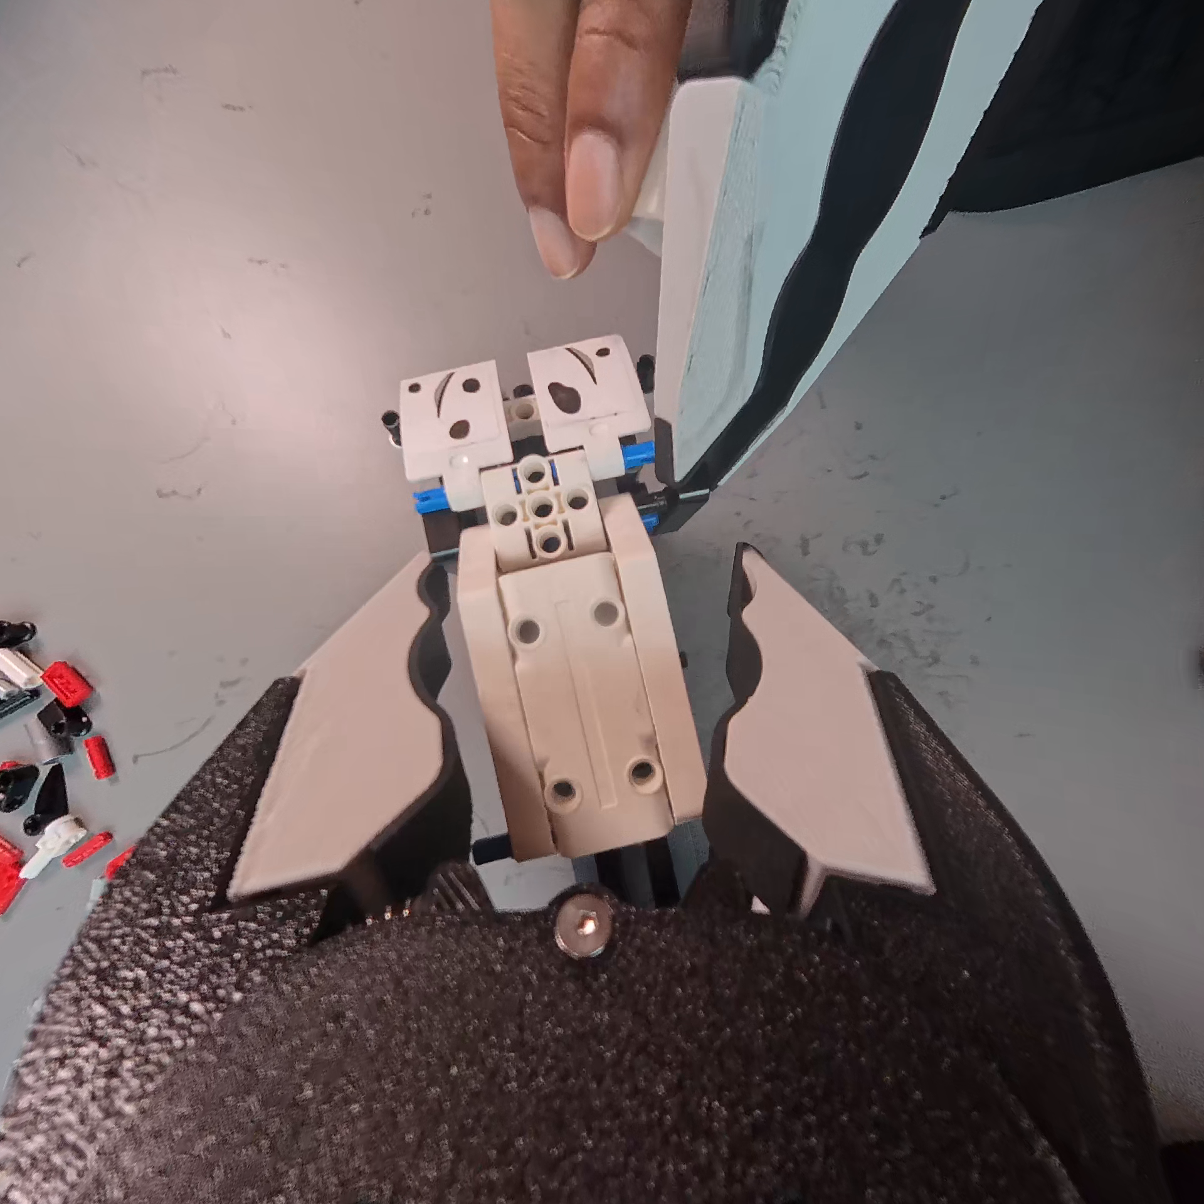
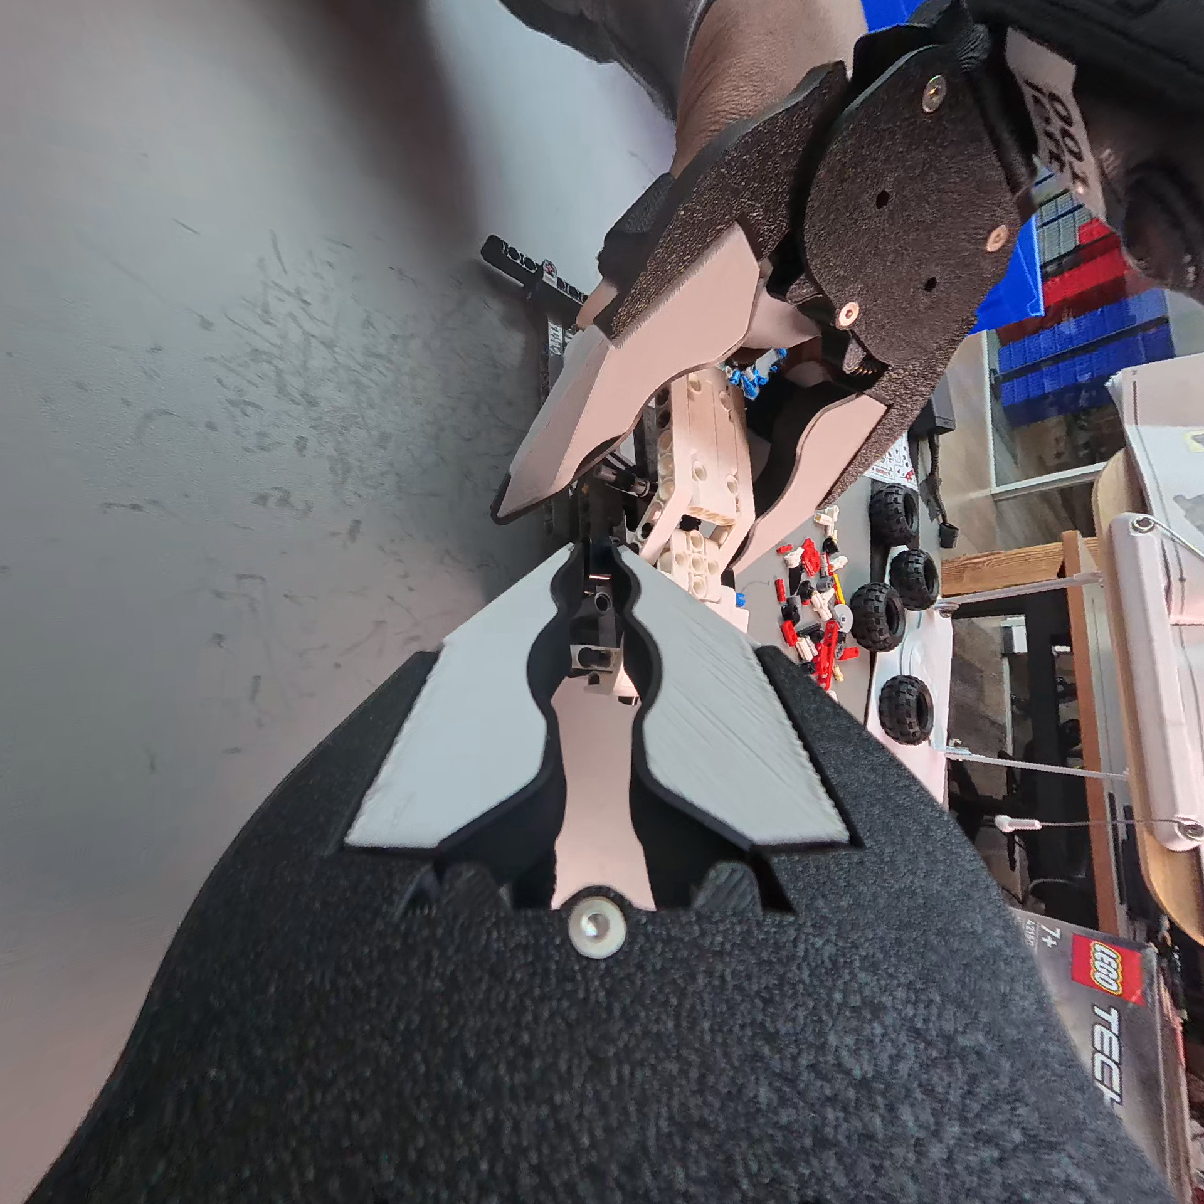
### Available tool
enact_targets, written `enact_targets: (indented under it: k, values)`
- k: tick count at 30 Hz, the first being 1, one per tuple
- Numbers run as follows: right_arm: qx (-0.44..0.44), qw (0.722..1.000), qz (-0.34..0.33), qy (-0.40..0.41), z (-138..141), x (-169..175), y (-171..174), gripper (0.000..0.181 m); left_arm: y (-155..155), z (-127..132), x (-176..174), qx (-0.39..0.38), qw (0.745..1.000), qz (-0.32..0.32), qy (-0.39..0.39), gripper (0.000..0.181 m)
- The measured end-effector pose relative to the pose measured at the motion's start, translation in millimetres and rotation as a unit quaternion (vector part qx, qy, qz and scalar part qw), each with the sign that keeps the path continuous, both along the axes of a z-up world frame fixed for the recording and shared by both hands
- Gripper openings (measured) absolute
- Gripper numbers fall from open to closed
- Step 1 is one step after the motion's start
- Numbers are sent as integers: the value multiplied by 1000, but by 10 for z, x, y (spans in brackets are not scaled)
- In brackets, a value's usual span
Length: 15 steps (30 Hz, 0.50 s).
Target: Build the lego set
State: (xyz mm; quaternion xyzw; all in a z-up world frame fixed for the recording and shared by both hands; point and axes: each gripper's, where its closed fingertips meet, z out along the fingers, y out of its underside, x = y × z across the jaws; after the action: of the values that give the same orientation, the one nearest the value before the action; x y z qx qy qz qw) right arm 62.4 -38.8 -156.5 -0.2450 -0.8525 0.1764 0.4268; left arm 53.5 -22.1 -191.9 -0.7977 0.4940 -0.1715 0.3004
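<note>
A partly built lego model (image 1: pixel 573 684) with a white body, two white printed panels and blue pins stands on the grey table (image 1: pixel 195 326). My left gripper (image 1: pixel 583 560) is open and straddles the white body, with a gap on each side. My right gripper (image 2: pixel 596 554) is shut on a black part of the model (image 2: pixel 593 622) at its side. In the left wrist view the right gripper (image 1: pixel 716 326) comes in from the upper right, with a person's fingers (image 1: pixel 573 143) beside it. The left gripper also shows in the right wrist view (image 2: pixel 651 469).
Loose red, black and white lego pieces (image 1: pixel 52 749) lie at the left, also in the right wrist view (image 2: pixel 811 606). Several black tyres (image 2: pixel 902 589), a lego box (image 2: pixel 1101 1003) and blue bins (image 2: pixel 1081 352) lie beyond them. Less than 4 cm separates the two grippers' tips.
</note>
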Motion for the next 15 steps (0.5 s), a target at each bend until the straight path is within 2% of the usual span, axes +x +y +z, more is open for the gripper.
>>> enact_targets:
  k: [1, 4, 7, 12, 15]
  values:
    - [0, 1000, 0, -3, -2, 0, 1, 8, -2, -8, -10, -2, 1000, 1, 15, 87]
    - [-2, 1000, 1, -11, -3, 1, 0, 8, -18, -6, -13, -21, 999, 4, 42, 90]
    - [-3, 1000, -4, -18, 2, 7, 13, 8, -5, 19, 54, -41, 999, 15, 22, 91]
    - [-7, 1000, -7, -25, 11, 40, 12, 8, 55, 28, 89, -36, 999, 35, 4, 76]
    - [-3, 1000, -11, -28, 13, 65, 14, 7, 53, 17, 105, -29, 999, 34, 7, 77]
